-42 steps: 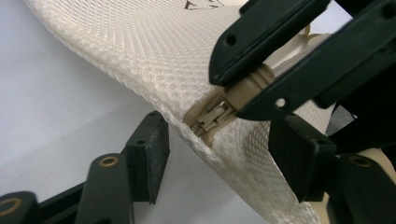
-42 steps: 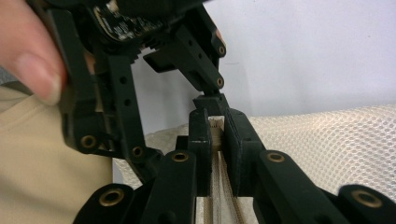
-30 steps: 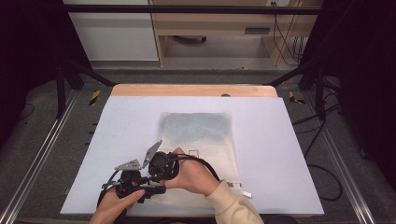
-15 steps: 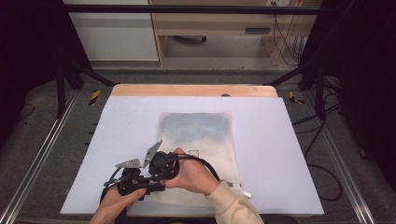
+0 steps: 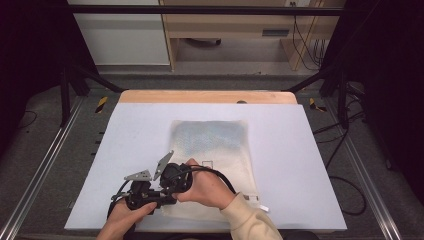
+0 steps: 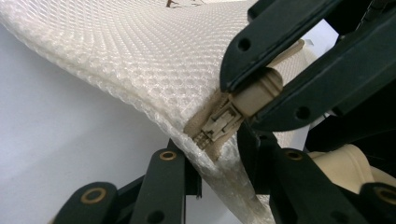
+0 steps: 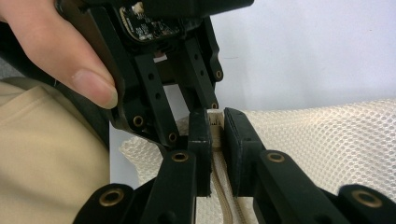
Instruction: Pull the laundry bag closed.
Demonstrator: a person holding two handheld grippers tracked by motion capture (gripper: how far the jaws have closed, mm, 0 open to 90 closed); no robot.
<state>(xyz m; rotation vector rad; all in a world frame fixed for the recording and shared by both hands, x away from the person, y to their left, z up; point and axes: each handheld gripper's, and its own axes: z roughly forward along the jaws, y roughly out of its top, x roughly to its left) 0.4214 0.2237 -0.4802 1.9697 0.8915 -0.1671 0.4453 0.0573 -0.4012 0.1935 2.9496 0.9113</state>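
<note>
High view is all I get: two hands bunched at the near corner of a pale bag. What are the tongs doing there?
Observer: The right tongs are shut on a beige zipper pull at the corner of the bag.
Operator: And the other pair?
Observer: The left tongs straddle the bag's edge just under the zipper slider. I cannot tell whether they are pinching it.
Operator: What is the bag made of?
Observer: Close up, it is a white honeycomb mesh, with a thicker seam along its edge.
</note>
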